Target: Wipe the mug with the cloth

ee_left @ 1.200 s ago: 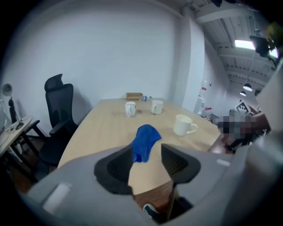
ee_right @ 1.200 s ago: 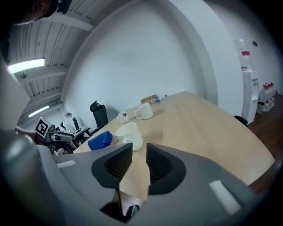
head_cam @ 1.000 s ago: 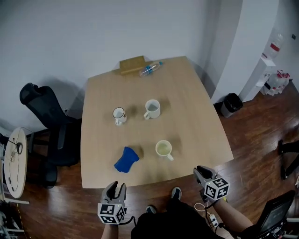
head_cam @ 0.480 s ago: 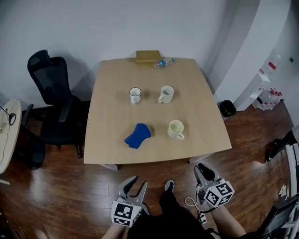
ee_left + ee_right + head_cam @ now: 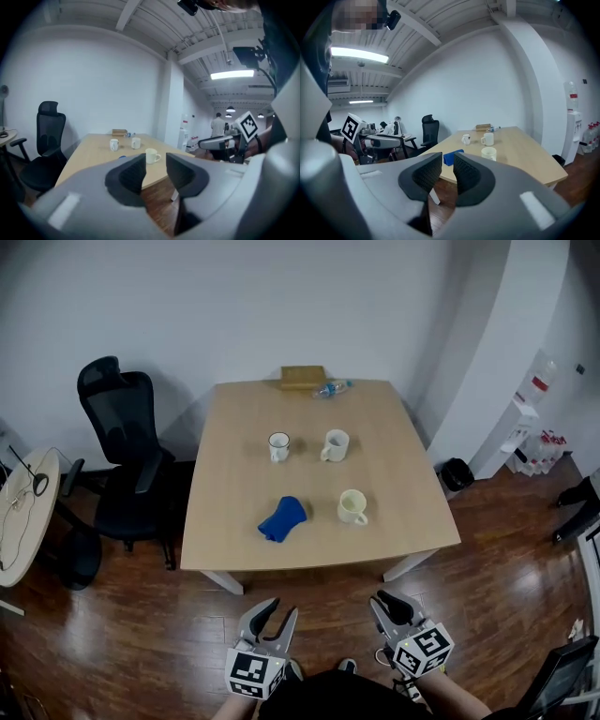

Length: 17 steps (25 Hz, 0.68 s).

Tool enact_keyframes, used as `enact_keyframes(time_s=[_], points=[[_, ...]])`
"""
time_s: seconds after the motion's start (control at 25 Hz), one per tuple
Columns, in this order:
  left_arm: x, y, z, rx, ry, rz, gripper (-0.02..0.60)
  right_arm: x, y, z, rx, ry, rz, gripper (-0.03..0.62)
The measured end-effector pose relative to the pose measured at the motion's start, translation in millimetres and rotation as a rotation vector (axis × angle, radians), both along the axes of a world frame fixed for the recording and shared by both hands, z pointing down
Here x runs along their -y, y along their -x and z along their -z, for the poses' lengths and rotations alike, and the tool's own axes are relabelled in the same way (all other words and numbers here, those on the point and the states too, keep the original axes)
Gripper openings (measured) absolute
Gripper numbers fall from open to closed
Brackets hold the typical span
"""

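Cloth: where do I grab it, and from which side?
Probably pinch the cloth at its bunched middle, coming down from above over the table's near edge. It lies crumpled and free, left of the nearest mug, so the left gripper, whose jaws stand apart, has the clearer line.

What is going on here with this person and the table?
A person stands a little away from the table, holding the left gripper and the right gripper low in front. Both have their jaws apart and hold nothing. On the table lie a blue cloth, a cream mug nearest, and a white mug and a small dark-rimmed mug behind. Nothing is touched yet; the wiping has not begun.
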State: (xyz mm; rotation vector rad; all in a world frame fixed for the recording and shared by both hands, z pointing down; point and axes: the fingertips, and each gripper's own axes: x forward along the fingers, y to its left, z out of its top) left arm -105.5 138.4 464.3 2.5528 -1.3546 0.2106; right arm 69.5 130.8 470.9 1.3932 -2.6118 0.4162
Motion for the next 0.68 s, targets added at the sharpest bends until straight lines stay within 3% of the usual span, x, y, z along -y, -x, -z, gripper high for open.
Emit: enact_keyframes(time_s=[0.16, 0.28, 0.68], points=[[-10, -33, 8, 0.014, -0.01, -0.039, 0.137, -4, -16, 15, -0.014, -0.064, 0.007, 0.08], [-22, -51, 4, 0.039, 0.0, -0.07, 0.137, -9, -32, 10, 0.005, -0.059, -0.017, 0.08], [-29, -53, 5, 0.05, 0.006, -0.031, 0.136, -12, -43, 20, -0.027, -0.151, 0.002, 0.08]])
